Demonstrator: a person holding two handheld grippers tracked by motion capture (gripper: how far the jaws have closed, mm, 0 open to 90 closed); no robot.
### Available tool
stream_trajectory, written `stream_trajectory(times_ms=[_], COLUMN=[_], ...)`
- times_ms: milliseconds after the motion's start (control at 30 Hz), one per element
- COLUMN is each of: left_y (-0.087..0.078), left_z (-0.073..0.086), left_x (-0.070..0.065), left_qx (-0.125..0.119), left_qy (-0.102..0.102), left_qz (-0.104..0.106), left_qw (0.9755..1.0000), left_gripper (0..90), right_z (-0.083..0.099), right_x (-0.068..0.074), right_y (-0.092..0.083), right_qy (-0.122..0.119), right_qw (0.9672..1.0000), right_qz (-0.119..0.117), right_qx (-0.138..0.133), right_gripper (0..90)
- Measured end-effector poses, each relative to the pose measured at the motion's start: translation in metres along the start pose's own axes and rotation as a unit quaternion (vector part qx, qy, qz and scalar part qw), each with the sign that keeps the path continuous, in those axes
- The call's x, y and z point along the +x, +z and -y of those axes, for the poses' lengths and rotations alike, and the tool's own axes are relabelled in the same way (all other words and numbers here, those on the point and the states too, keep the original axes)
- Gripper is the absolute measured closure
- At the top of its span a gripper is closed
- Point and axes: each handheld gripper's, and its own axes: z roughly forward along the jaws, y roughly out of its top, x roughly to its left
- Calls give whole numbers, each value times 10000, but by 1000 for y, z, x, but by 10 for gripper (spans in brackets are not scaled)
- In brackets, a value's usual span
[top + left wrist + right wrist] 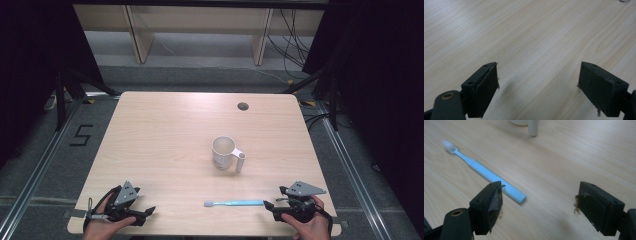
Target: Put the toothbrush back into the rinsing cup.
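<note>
Right gripper [539,205] jaws wide, toothbrush [486,173] end at their 10 o'clock, off-centre: closing now likely skids it across the desk [165,145].

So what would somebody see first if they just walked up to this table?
Probably the white mug standing alone in the middle of the wooden table, its handle toward the right. Next, the light blue toothbrush lying flat near the front edge, bristles pointing left. The right gripper sits just past its handle end with jaws open, and the left gripper rests open at the front left corner.
</note>
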Motion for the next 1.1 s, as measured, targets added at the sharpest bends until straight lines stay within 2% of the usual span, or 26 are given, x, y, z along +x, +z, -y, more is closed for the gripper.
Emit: stream_trajectory(times_ms=[67, 100, 133, 200, 233, 267, 300, 367, 433, 467, 500, 567, 633, 667, 700, 733, 800, 833, 933, 967, 1100], left_y=[-1, 0, -1, 0, -1, -1, -1, -1, 0, 0, -2, -1, 0, -1, 0, 0, 0, 0, -1, 0, 0], left_z=[0, 0, 0, 0, 0, 0, 0, 0, 0, 0, 0, 1, 1, 0, 0, 0, 0, 0, 0, 0, 0], left_x=[1, 0, 1, 0, 1, 1, 2, 2, 0, 0, 3, 2, 2, 2, 2, 2, 2, 2, 2, 1, 1], left_qx=[29, 0, 39, 13, 3, 20, 47, 75, 2, 4, 126, 37, 28, 57, 29, 27, 34, 35, 50, -7, 31], left_qy=[34, -3, 24, 1, 39, 41, 68, 56, -13, -8, 125, 14, -2, 28, -6, -4, 4, 1, 42, -22, 15], left_qz=[-8, -8, -26, -23, -16, -28, -48, -67, -31, -33, -80, -41, -47, -46, -45, -44, -34, -48, -66, -45, -36], left_qw=[10000, 10000, 10000, 10000, 10000, 10000, 10000, 9999, 10000, 10000, 9998, 10000, 10000, 10000, 10000, 10000, 10000, 10000, 10000, 10000, 10000], left_gripper=[156, 156, 156, 157, 157, 156, 156, 157, 157, 157, 157, 157, 156, 156, 157, 157, 157, 157, 156, 156, 157], right_z=[-2, -3, -4, -5, -6, -8, -9, -11, -13, -15, -17, -18, -22, -22, -24, -24, -25, -27, -30, -32, -35], right_x=[-2, -1, -1, 1, 1, 6, 5, 6, 11, 10, 14, 16, 19, 22, 22, 24, 26, 29, 33, 36, 46], right_y=[1, 1, 0, 0, 0, -1, 1, 2, 3, 5, 6, 7, 11, 11, 13, 13, 15, 16, 18, 22, 28], right_qy=[-294, -354, -402, -312, -431, -318, -520, -575, -485, -664, -720, -699, -954, -893, -1011, -979, -1072, -1187, -1218, -1366, -1518], right_qw=[9995, 9992, 9991, 9994, 9989, 9994, 9984, 9981, 9986, 9975, 9969, 9971, 9947, 9953, 9939, 9943, 9931, 9915, 9906, 9882, 9853], right_qz=[-73, -123, -70, -91, -115, -105, -140, -176, -197, -221, -305, -303, -371, -372, -429, -429, -472, -529, -616, -684, -741], right_qx=[-68, -104, -146, -101, -138, -106, -173, -146, -77, -101, -48, -76, -87, -56, -55, -30, -24, 19, 72, 89, 265], right_gripper=[217, 219, 219, 219, 220, 229, 238, 246, 252, 253, 262, 267, 296, 301, 301, 312, 332, 356, 378, 390, 431])
